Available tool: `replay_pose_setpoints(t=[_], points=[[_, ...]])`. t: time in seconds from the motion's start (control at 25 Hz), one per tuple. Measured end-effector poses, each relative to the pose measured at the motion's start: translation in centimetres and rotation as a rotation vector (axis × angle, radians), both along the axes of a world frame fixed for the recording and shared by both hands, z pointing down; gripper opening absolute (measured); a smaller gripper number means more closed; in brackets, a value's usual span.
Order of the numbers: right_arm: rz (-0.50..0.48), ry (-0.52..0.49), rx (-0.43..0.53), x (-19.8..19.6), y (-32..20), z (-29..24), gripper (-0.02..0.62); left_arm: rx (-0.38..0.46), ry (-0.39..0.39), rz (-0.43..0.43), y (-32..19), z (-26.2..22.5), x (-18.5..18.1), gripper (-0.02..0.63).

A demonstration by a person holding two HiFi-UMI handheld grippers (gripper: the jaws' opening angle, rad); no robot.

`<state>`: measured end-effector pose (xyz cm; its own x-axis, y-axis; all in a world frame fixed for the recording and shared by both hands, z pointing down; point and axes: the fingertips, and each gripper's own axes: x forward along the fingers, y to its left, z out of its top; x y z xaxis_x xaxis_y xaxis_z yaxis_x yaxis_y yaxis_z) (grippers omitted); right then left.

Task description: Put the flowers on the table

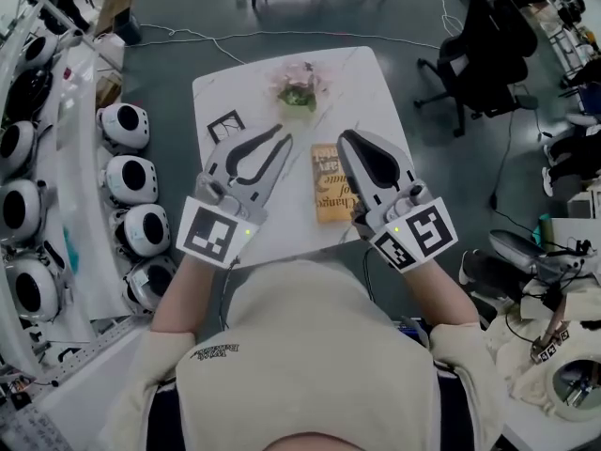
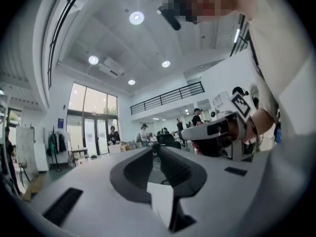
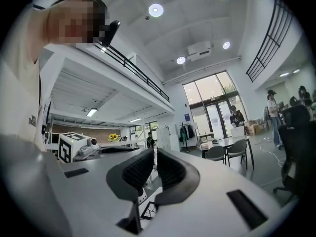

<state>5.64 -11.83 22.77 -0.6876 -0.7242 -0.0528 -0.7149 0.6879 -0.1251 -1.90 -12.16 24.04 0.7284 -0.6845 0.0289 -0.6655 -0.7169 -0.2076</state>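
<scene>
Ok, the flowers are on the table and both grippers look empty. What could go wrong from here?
1. The flowers sit near the far edge of the table; a forward nudge might tip them off.
2. The book shows between the left gripper and the right gripper, both shut and empty; lowering either could catch it.
3. White round devices crowd the left gripper's side; a sideways swing may hit them.
</scene>
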Motion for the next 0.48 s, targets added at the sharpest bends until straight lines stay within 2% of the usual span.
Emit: replay_pose_setpoints(t=[0.08,0.2,0.36,0.48], points=[[0.003,-0.025,-0.018,-0.1,1.0,-0.1,0.031,0.006,-0.01,-0.01,1.3,0.4,-0.2,0.036],[0.008,-0.055,-0.046,-0.2,2.2,0.3,0.02,-0.047,0.035,-0.013,2.6,1.3,-0.2,0.013],[0.048,-0.082,-0.053,-0.1,2.8,0.4,0.012,-0.095,0.075,-0.006,3.5,2.0,-0.2,0.008],[0.056,-0.077,-0.044,-0.4,3.1,0.5,0.011,-0.101,0.083,-0.003,4.0,2.0,-0.2,0.008]])
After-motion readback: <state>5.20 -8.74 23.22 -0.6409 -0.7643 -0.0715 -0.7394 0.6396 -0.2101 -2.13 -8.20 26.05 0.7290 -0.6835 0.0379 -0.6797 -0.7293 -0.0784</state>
